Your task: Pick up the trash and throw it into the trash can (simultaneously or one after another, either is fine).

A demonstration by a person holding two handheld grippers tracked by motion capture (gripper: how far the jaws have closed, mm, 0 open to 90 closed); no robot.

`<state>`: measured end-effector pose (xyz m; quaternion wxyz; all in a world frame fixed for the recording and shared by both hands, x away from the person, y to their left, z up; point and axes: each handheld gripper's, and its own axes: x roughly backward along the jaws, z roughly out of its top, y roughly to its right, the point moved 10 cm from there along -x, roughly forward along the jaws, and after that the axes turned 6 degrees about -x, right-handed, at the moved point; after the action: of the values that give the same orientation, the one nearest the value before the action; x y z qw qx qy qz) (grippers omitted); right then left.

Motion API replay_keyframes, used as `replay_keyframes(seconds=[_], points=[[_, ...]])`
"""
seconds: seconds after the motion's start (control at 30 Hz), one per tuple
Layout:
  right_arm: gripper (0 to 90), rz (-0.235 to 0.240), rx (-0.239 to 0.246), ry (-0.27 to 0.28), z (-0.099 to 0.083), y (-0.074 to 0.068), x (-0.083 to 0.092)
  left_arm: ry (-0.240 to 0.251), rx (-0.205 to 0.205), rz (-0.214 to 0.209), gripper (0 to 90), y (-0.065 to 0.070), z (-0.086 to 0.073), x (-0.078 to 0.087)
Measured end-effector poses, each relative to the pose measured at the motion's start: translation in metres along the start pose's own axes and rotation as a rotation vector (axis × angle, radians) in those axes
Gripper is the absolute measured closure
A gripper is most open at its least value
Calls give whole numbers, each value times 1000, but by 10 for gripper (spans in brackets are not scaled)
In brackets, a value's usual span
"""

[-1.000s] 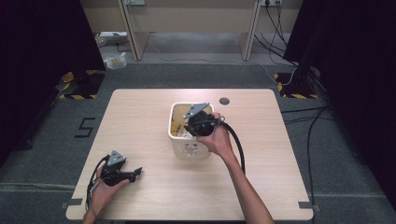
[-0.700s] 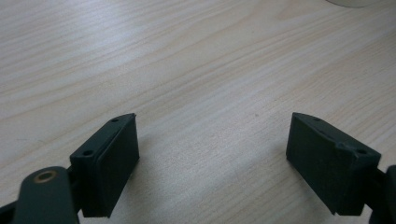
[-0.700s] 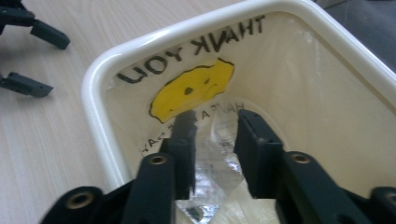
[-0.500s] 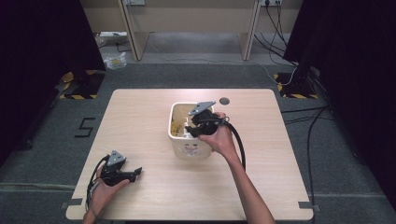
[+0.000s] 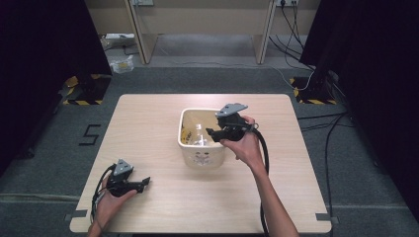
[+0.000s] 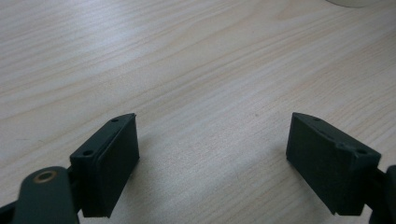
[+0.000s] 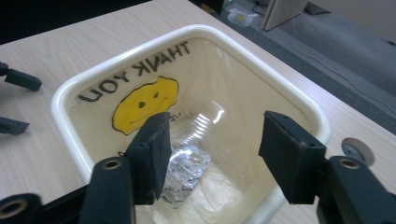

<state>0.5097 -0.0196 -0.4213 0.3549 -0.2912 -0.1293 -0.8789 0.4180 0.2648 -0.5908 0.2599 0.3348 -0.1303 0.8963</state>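
Note:
A cream square bin lined with a clear bag stands mid-table; the bag bears a yellow smiley and "THANK YOU". A crumpled silver foil wrapper lies at the bottom. My right gripper hovers over the bin's right rim, pointing in. In the right gripper view its jaws stand open and have just been opening, with nothing between them. My left gripper rests low at the table's front left. It is open over bare wood.
The wooden table has free room all around the bin. A small grey disc lies on it just past the bin's far corner. Desks, cables and dark curtains surround the table on the floor.
My right gripper has drifted to the right and a little up, from over the bin's middle toward its right rim, and its jaws have opened. The left gripper has stayed put.

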Motion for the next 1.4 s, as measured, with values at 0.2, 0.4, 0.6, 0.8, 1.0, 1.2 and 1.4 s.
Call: replay_keyframes(seconds=[0.2,0.4,0.6,0.8,1.0,1.2,1.4], points=[[373,-43,-21,10,-2,11,9,2,1,1,162,0,0,0],[355,-84,-54,19,-8,26,21,1,0,1,162,0,0,0],[355,-116,-86,33,-19,44,34,2,0,1,162,0,0,0],[355,-137,-100,35,-29,53,41,1,0,1,162,0,0,0],[355,-152,-122,36,-39,60,47,-3,-3,0,162,0,0,0],[350,-164,-126,28,-48,65,49,2,0,1,162,0,0,0],[332,-180,-137,17,-59,73,53,2,2,1,162,0,0,0]])
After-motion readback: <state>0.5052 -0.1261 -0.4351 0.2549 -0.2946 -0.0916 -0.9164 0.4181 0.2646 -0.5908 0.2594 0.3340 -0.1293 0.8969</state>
